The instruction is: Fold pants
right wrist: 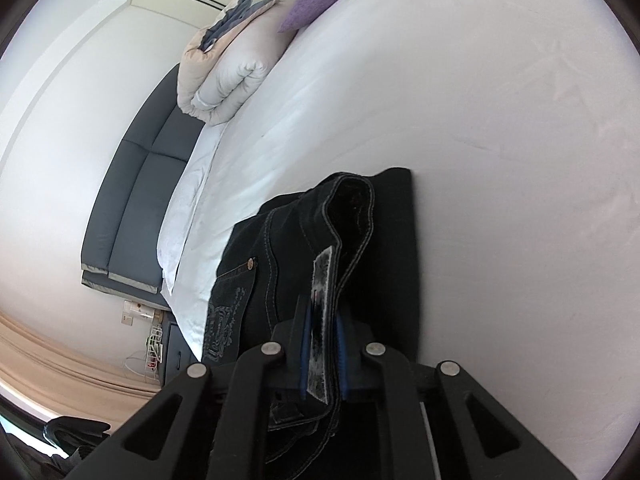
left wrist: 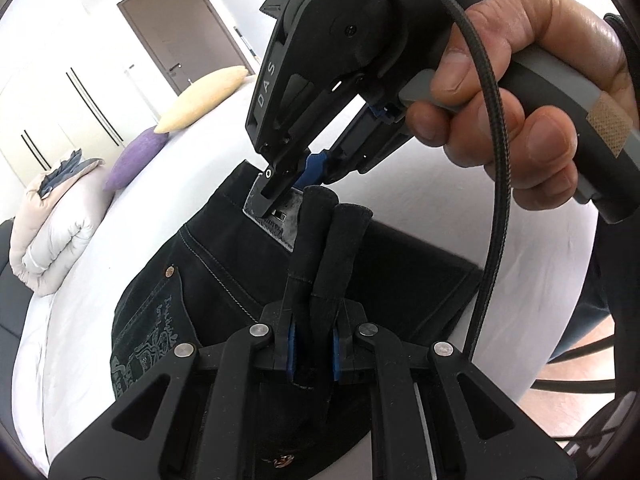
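1. Far to your left, a folded duvet [left wrist: 52, 236] sits at the edge of the bed [left wrist: 168, 184], with a purple cushion [left wrist: 136, 158] just beside it and a yellow cushion [left wrist: 204, 98] further along; a brown door [left wrist: 176, 24] stands behind them.
2. The black pants [left wrist: 208, 276] lie on the white bed sheet, partly folded, with an embroidered back pocket [left wrist: 148, 340] and a copper rivet [left wrist: 171, 271] facing up on the left side.
3. Your left gripper [left wrist: 314, 354] is closed down on a bunched fold of the pants, the dark fabric squeezed between its 2 blue pads [left wrist: 291, 350] and standing up beyond them in 2 rolled ridges.
4. Just past those ridges, your right gripper [left wrist: 280, 194] comes down from above onto the waistband, at the grey leather patch [left wrist: 276, 220].
5. Your right hand [left wrist: 520, 96] wraps the grey handle, and a braided black cable [left wrist: 496, 200] loops down in front of it.
6. In the right wrist view, your right gripper [right wrist: 322, 354] is nearly closed, its 2 blue pads [right wrist: 306, 354] pinching the waistband and patch [right wrist: 324, 320] between them.
7. From that grip the waistband [right wrist: 352, 216] rises and curls open ahead of the fingers, while the rest of the pants [right wrist: 248, 280] rests on the bed [right wrist: 480, 160].
8. In that same view, a dark grey headboard [right wrist: 132, 208] stands against the wall beside the mattress.
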A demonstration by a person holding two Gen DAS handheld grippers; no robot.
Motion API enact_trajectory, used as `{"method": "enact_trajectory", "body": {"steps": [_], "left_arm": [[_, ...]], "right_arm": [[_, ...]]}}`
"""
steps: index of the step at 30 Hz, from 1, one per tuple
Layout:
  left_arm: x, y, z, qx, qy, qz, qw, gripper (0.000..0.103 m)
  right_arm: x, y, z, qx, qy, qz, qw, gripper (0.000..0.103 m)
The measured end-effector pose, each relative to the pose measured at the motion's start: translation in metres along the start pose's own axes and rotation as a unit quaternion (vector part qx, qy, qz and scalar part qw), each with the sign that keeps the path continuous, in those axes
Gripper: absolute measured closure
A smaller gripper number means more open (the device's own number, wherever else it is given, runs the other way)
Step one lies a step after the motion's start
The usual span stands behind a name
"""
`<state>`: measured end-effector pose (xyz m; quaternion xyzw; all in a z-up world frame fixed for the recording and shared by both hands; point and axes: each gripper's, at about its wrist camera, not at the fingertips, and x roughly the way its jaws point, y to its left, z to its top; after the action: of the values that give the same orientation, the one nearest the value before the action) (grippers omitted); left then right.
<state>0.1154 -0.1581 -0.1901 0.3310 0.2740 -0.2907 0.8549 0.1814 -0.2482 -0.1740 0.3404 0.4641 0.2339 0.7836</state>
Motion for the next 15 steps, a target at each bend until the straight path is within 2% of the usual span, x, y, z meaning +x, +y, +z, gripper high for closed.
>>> {"method": "enact_trajectory", "body": {"steps": [6,7,11,15], "left_arm": [[0.007,-0.002,-0.007,0.003,0.000,-0.002,1.0000,0.092],[0.003,-0.009,-0.023,0.002,0.001,-0.001,1.0000,0.092],[-0.003,-0.005,-0.029,-0.007,-0.002,-0.004,1.0000,0.090],[-0.013,0.011,-0.034,-0.047,-0.008,-0.041,0.9981,0.081]], "right_arm": [[-0.004,-0.010,0.000,0.009,-0.002,-0.005,1.000,0.091],[-0.003,-0.011,0.000,0.012,-0.001,-0.006,1.000,0.090],[0.002,-0.021,-0.007,0.020,-0.003,-0.006,1.000,0.088],[-0.004,-0.024,-0.015,0.033,-0.016,0.005,0.999,0.077]]}}
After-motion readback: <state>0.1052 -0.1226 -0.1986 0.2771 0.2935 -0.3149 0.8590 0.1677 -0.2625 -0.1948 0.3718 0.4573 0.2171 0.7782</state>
